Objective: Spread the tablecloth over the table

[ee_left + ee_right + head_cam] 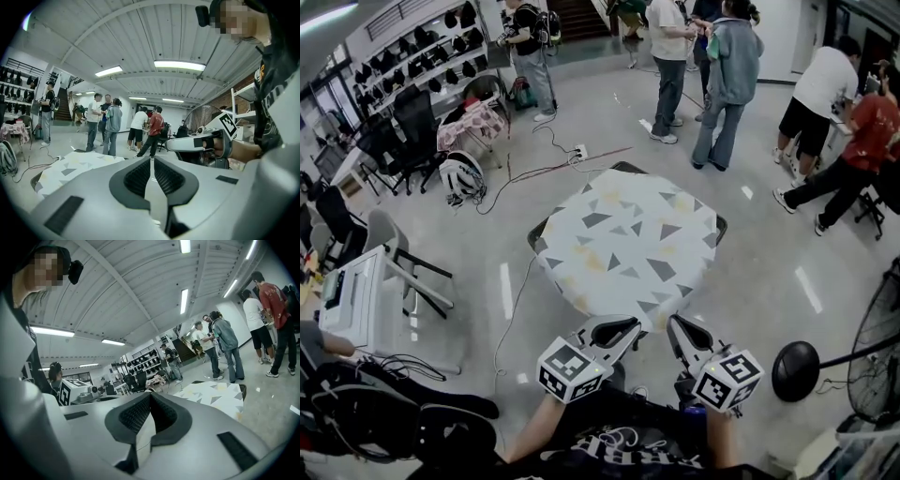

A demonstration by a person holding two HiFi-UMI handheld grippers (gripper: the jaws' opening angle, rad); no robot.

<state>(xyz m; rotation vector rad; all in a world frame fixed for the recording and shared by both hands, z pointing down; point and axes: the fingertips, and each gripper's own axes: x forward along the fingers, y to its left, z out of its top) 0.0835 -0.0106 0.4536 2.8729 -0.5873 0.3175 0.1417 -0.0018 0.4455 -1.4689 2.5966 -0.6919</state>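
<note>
A white tablecloth point(628, 239) with grey triangles lies over a small dark table point(535, 240) in the middle of the floor; the table's corners stick out from under it. Both grippers are at the cloth's near edge. My left gripper point(628, 326) is shut, and a pale strip of the cloth runs between its black pads point(138, 177). My right gripper point(674, 324) is shut the same way, with the cloth's edge pinched between its pads point(135, 414). Beyond each set of jaws the rest of the tablecloth point(75, 165) point(216, 392) spreads away on the table.
Several people stand or bend at the far side of the room point(727, 66). Office chairs point(408, 131) and a helmet point(461, 176) are at the left, and a desk with a white box point(354, 292). A floor fan point(874, 352) and a round black base point(795, 370) are at the right. Cables trail over the floor point(539, 171).
</note>
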